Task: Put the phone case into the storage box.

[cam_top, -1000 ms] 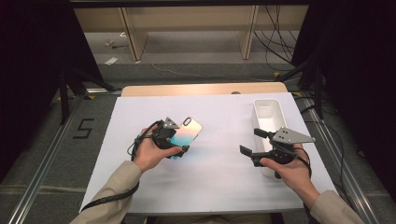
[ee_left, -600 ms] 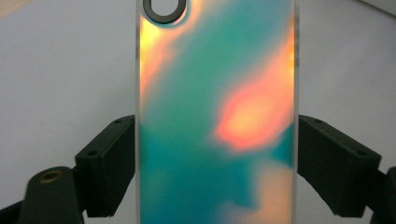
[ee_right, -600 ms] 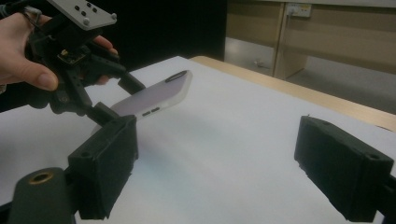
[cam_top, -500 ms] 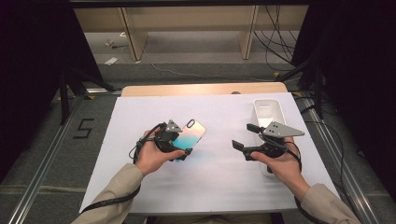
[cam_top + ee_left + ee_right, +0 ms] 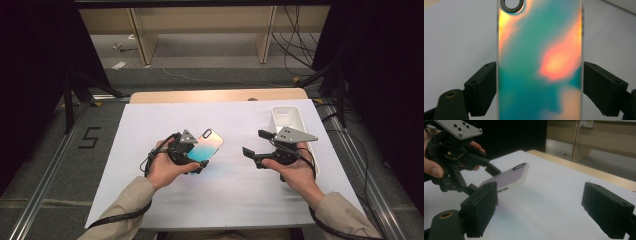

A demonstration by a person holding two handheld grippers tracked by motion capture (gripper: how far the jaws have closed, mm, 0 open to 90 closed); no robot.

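The right claw [image 5: 256,143], jaws wide and empty, had swung in from the white case [image 5: 286,116] toward the phone [image 5: 206,146] clamped in the left claw [image 5: 192,155], likely readying a handover.

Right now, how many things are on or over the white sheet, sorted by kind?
Phone cases: 2, the iridescent case in the left gripper and the white case lying flat.
Grippers: 2, counting the right gripper, jaws open.
Total: 4

Phone case [image 5: 206,146] held above the white table

Iridescent teal-orange back, tilted, camera hole away from the person, sides clamped.
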